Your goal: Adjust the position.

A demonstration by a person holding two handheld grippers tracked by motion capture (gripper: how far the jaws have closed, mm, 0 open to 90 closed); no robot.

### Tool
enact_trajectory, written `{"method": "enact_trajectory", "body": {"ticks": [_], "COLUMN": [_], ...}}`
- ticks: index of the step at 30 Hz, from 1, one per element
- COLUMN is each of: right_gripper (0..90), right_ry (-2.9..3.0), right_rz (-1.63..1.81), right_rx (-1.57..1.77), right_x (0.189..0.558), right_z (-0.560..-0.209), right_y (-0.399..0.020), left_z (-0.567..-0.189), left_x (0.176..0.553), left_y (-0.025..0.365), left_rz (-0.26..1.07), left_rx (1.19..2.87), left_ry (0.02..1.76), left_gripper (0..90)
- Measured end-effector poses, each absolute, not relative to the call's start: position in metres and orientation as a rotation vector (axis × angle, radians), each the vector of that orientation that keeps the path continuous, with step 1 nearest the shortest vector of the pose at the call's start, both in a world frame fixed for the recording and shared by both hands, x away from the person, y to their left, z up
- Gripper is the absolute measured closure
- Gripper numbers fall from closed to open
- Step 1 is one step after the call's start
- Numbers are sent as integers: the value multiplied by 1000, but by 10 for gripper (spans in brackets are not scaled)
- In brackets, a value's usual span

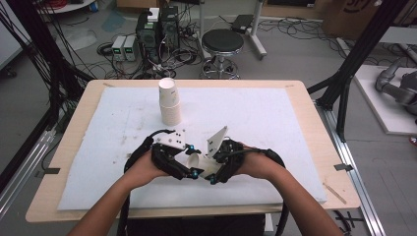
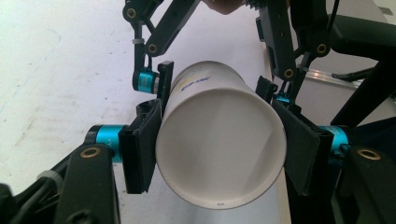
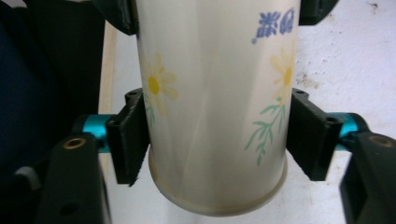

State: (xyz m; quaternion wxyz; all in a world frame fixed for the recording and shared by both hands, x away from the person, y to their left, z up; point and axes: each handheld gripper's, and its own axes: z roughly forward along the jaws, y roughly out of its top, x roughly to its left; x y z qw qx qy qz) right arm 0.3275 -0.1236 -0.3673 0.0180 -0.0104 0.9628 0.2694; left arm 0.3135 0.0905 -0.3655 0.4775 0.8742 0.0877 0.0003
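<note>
Lab floor behind, cluttered with cables, a black stool (image 1: 223,42) and stacked electronics boxes (image 1: 157,30); wooden table (image 1: 64,147) in front, topped with a white foam sheet (image 1: 255,118), stained and scuffed in places.

Left gripper (image 1: 192,172) near the front middle of the sheet, clamped on the paper cup (image 1: 196,161); in the left gripper view both black pads pressed against the cup (image 2: 219,140) wall just behind its flat base, base toward the camera, small printed mark near the lower edge.

Right gripper (image 1: 212,174) just beside it, meeting the left one over the same cup; in the right gripper view pads flanking the cup (image 3: 215,116) near its rim end; left pad at the wall, right pad apparently just beside it; firm contact hard to call; cannot tell if gripping or released.

Cup lying roughly level between the two tools, held off the sheet, white with yellow daisies, green stems and blue lettering (image 3: 275,23); right gripper's linkage and teal fittings (image 2: 144,79) visible past the cup in the left gripper view.

Hands wrapped round both gripper bodies, forearms in from the bottom edge; black cables looping off each side.

Further out: stack of paper cups (image 1: 169,101) upright near the back middle of the sheet, well apart from the grippers; black frame posts (image 1: 366,44) at right.
</note>
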Motion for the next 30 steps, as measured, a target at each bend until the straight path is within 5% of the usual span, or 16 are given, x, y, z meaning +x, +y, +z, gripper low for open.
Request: {"method": "enact_trajectory", "body": {"ticks": [2, 15, 30], "right_gripper": [212, 206, 208], "right_ry": [2986, 2760, 2456], "right_rz": [890, 1398, 1710], "right_rx": [13, 215, 386], "right_x": [328, 326, 310], "right_z": [-365, -354, -383], "right_y": [-127, -166, -193], "left_z": [-366, -377, -390], "left_x": [313, 310, 302], "left_y": [93, 115, 130], "left_rz": [9, 20, 58], "left_rx": [2116, 1929, 1792], "left_ry": [224, 321, 338], "left_gripper": [367, 369, 369]}}
